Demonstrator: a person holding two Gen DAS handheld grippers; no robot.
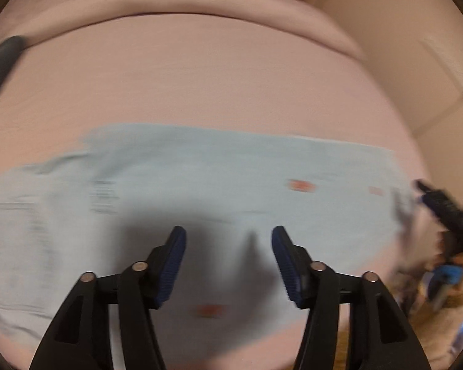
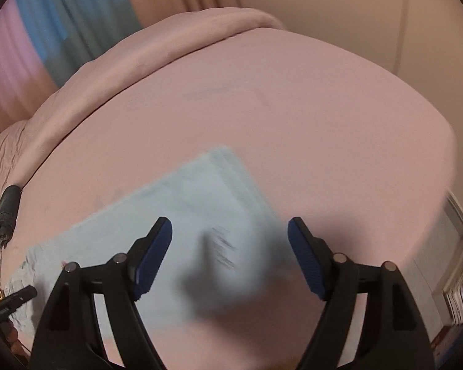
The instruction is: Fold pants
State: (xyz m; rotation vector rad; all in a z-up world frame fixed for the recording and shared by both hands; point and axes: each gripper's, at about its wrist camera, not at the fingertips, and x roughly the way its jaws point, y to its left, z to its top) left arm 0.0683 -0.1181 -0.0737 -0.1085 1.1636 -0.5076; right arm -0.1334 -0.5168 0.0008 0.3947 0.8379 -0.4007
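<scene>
The pale blue pants [image 1: 200, 185] lie flat on the pink bed [image 1: 200, 77]. Both the left hand-held gripper [image 1: 229, 234] and right hand-held gripper [image 2: 230, 226] hover empty, jaws apart; next, pinch matching edges evenly before folding.

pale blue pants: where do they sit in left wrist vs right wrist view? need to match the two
Left wrist: pants form a wide band across the lower middle, running under the open left claw.
Right wrist: pants run diagonally from lower left to centre, under the left finger of the open right claw.
Shared landmark: the dark cylinder at the left edge of the pink bed cover.
</scene>
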